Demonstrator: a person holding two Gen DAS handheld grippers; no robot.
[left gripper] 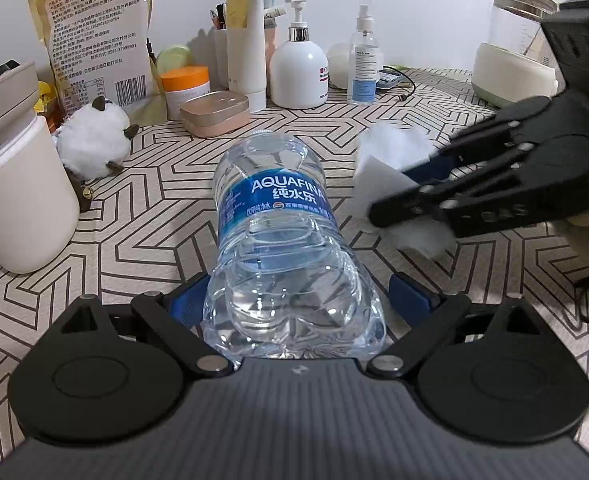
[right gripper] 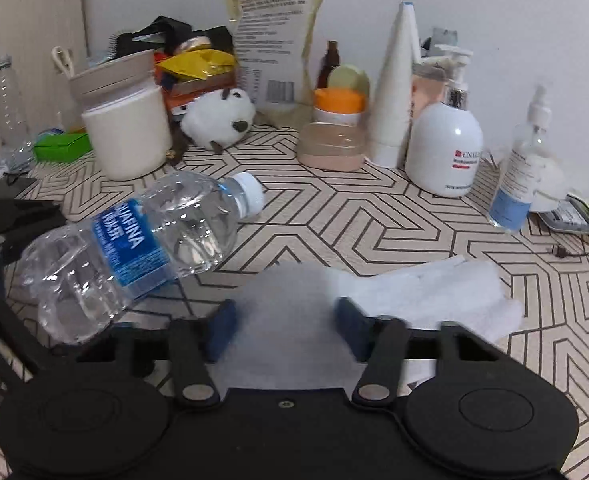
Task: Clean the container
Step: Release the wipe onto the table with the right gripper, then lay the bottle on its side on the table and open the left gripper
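Observation:
A clear Aquafina water bottle [left gripper: 278, 240] with a blue label lies on its side between my left gripper's blue pads [left gripper: 186, 304], base toward the camera. My left gripper [left gripper: 294, 300] is shut on the bottle's lower body. The bottle also shows in the right wrist view [right gripper: 134, 240], white cap [right gripper: 250, 196] pointing away. My right gripper [right gripper: 286, 324] holds a white tissue [right gripper: 294, 320] between its fingers, just right of the bottle. It shows in the left wrist view [left gripper: 398, 196] with the tissue [left gripper: 386, 160] bunched around it.
The patterned tablecloth [left gripper: 374, 280] holds a cream canister [left gripper: 18, 200], a plush toy [left gripper: 94, 140], a pink case [left gripper: 214, 114], a white pump bottle [left gripper: 298, 68], a spray bottle [left gripper: 364, 60] and a glass kettle [left gripper: 514, 48]. A food pouch [right gripper: 274, 36] leans on the wall.

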